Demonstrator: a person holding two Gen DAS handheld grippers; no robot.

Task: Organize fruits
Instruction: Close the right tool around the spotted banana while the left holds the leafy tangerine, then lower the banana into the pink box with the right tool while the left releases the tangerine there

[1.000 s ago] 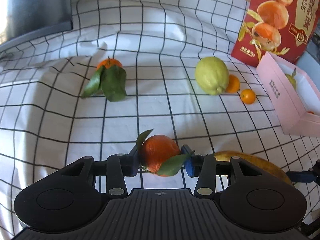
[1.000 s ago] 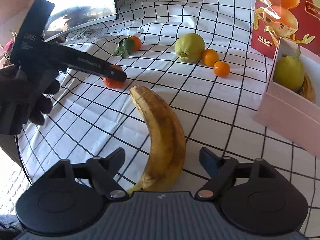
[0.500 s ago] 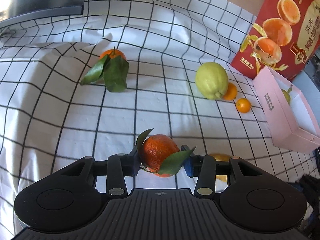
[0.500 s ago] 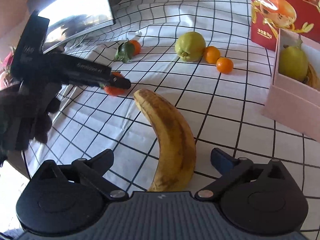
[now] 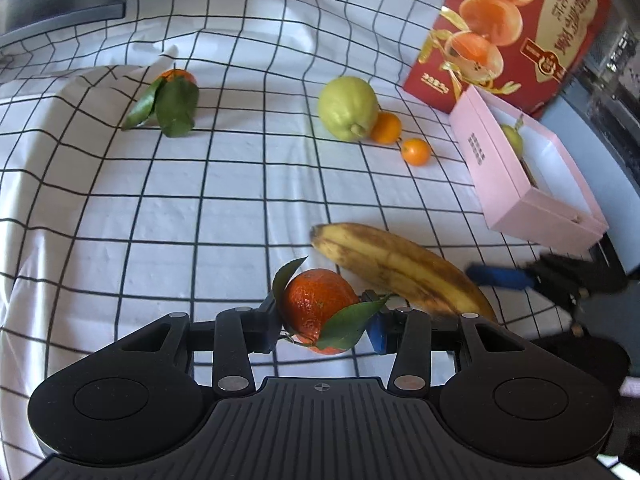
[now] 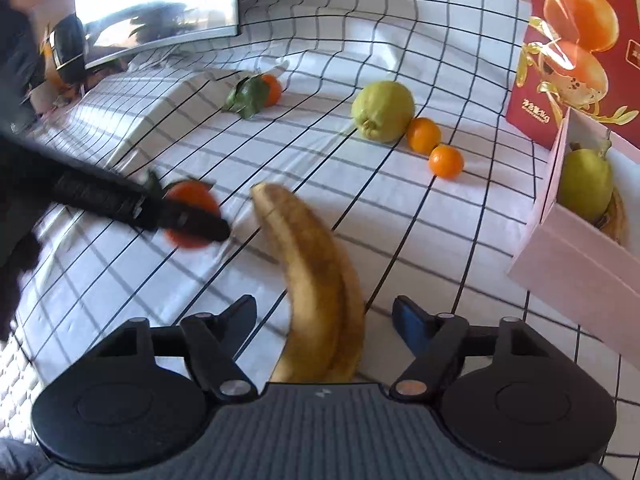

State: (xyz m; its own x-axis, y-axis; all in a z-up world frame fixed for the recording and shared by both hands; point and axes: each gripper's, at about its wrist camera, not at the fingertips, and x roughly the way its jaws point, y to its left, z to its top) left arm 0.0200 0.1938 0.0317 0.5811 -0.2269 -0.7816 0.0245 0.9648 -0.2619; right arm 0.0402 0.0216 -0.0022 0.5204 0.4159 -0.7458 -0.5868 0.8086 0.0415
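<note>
Two grippers engaged: tangerine pinched by left gripper, now lifted off cloth.
Banana straddled by right gripper, jaws spread, closer than a second ago. Pink box sits right; drop-off judged next.

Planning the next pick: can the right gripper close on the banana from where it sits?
Probably yes. The right gripper is open with the banana lying lengthwise between its fingers, nothing blocking. The left gripper holds its tangerine off to the side.
</note>
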